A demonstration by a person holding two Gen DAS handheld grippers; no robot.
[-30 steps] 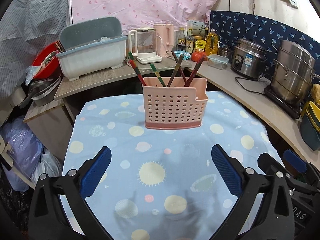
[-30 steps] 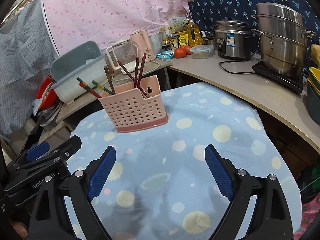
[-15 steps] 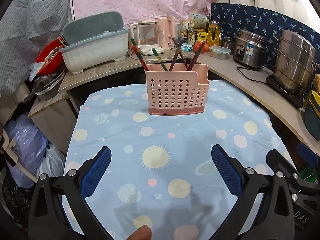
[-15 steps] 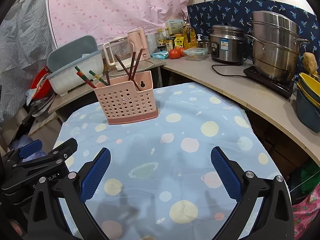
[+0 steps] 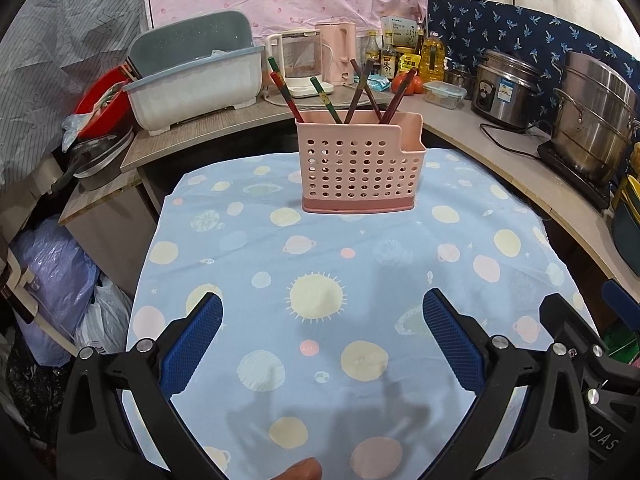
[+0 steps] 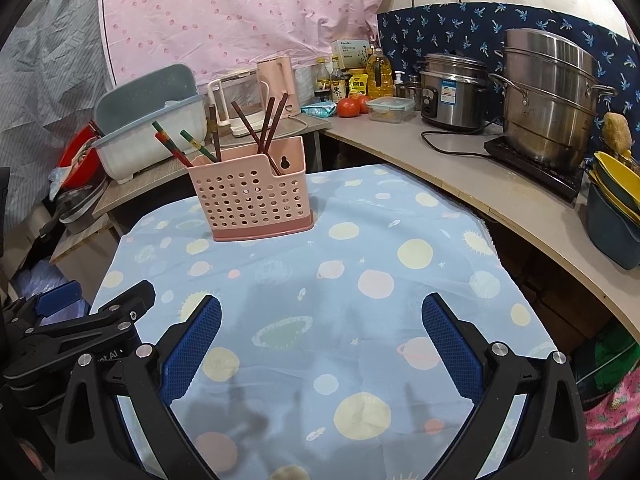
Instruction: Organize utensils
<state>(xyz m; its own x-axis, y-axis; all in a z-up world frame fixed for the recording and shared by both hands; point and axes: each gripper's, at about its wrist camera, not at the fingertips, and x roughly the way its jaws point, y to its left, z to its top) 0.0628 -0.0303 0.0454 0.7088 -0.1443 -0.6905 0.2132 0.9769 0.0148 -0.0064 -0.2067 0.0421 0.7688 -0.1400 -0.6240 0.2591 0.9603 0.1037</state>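
Now your left claw point(image 5: 322, 334) and right claw point(image 6: 321, 334) both hang released and empty; six chopsticks point(image 5: 362, 92) stand in one pink holder point(image 5: 358, 166) near the table's point(image 5: 500, 240) far edge.

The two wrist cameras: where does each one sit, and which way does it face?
Left wrist: on the left gripper, facing the pink utensil basket squarely; open jaws and a fingertip show.
Right wrist: on the right gripper, facing the basket from its right; open jaws show.
Shared: basket, chopsticks, blue cloth, each other's gripper.
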